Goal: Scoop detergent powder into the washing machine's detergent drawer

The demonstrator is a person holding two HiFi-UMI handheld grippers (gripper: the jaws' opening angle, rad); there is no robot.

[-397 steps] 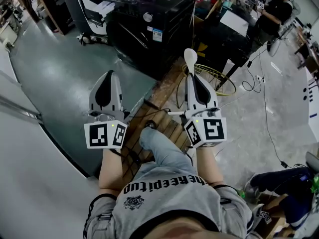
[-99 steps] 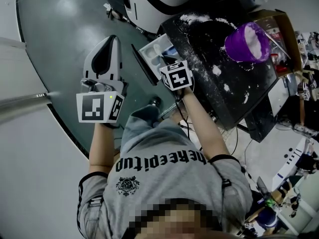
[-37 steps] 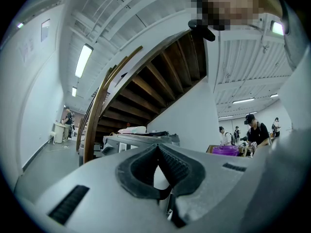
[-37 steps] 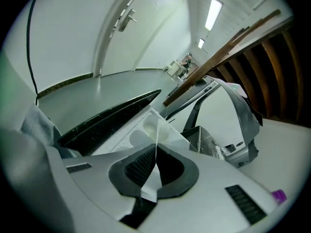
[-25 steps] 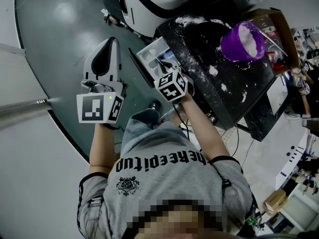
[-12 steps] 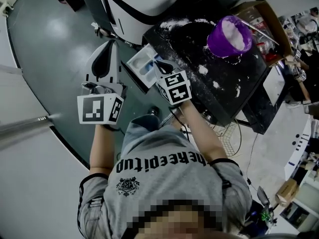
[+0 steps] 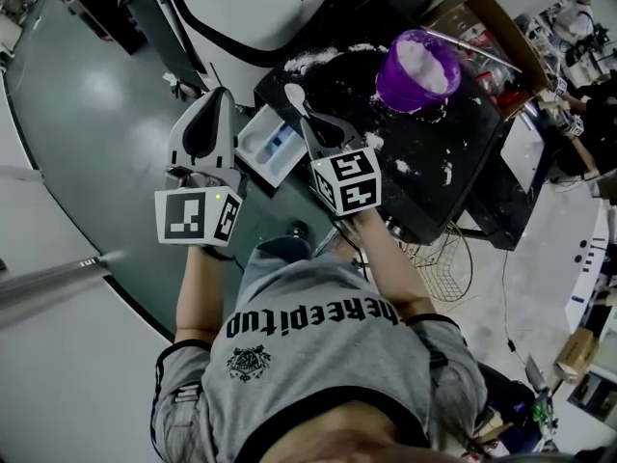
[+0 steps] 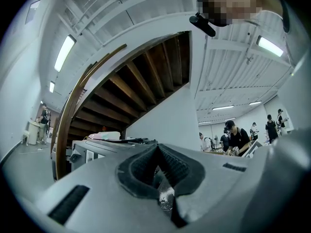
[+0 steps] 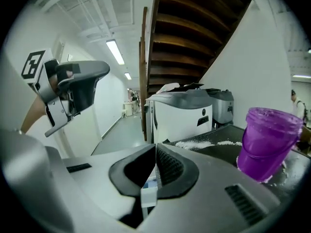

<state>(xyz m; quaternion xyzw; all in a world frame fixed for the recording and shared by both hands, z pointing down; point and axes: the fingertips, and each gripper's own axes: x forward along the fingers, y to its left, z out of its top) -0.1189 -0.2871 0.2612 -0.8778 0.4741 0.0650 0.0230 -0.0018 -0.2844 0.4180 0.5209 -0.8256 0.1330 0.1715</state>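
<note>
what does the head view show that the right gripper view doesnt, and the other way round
Only the head view: the detergent drawer's open compartments, the spoon's bowl past the right gripper, and the person's grey shirt.
Only the right gripper view: its jaws closed on the spoon's white handle, and the wooden staircase overhead.
Both: the purple cup, the spilled powder on the black table, the left gripper and the white washing machine.
</note>
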